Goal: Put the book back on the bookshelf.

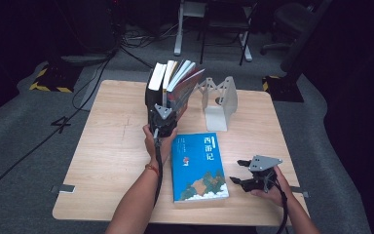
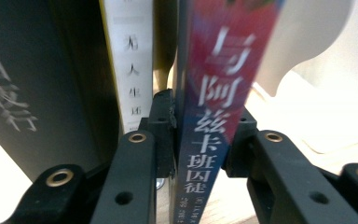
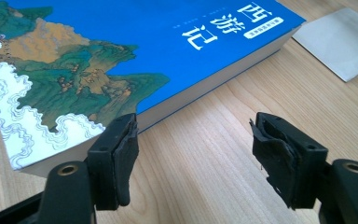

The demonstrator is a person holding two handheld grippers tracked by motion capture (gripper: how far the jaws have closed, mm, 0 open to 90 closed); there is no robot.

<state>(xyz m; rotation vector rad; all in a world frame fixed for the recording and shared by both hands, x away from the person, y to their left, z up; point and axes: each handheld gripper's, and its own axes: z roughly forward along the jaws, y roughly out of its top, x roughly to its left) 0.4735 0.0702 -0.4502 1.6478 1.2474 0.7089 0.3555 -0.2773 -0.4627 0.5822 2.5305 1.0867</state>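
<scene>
From the left, my left gripper (image 1: 162, 118) is up against the row of upright books (image 1: 171, 87) near the far middle of the table (image 1: 108, 146). In the left gripper view its jaws stand on either side of the red-and-blue book (image 2: 208, 116), the rightmost one in the row, with the white-spined book (image 2: 130, 60) and a dark one (image 2: 23, 88) further left. The pads sit close against the covers, but I cannot tell whether they press or have just let go. The row leans to the right, towards the white bookend (image 1: 219, 105) standing just beside it; from above, a gap shows between the leaning books and the bookend.

Next across is the blue book (image 1: 197, 165), lying flat on the near half of the table, cover up, its long axis running away from me. It lies between my two hands.

On the right, my right gripper (image 1: 247, 171) rests low near the table's near right edge, jaws wide apart and holding nothing. In the right gripper view the blue book's (image 3: 121, 51) near corner lies just ahead and to the left of the jaws, with bare wood between the pads.

I judge the right hand is the nearer one for the blue book: it would have to reach left and take the long edge facing it, while the left steadies the row.
</scene>
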